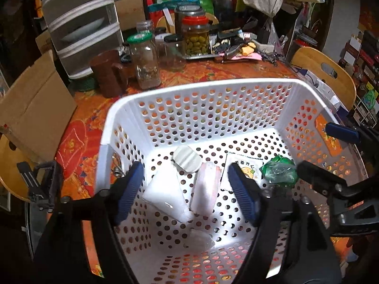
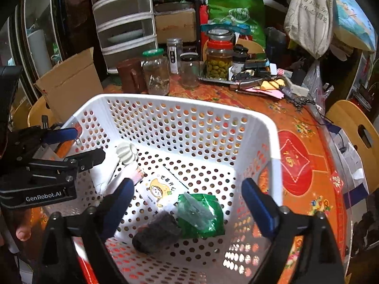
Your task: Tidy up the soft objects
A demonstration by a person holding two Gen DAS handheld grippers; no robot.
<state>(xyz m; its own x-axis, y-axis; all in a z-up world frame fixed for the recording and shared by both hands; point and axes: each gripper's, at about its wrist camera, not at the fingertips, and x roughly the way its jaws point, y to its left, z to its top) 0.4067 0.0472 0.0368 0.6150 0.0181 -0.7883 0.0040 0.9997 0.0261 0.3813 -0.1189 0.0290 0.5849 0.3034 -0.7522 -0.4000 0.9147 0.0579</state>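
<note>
A white perforated basket stands on the orange table. In it lie a white ribbed round sponge, a white cone-shaped packet, a pink-white tissue pack, a cartoon-printed packet, a green crinkled bag, a small clear-wrapped white item and a dark fuzzy object. My left gripper is open and empty over the basket. My right gripper is open and empty over the basket; it also shows in the left wrist view.
Glass jars, a brown mug, a tray of small items and a drawer unit crowd the table's far side. A cardboard box stands left. Wooden chairs flank the table.
</note>
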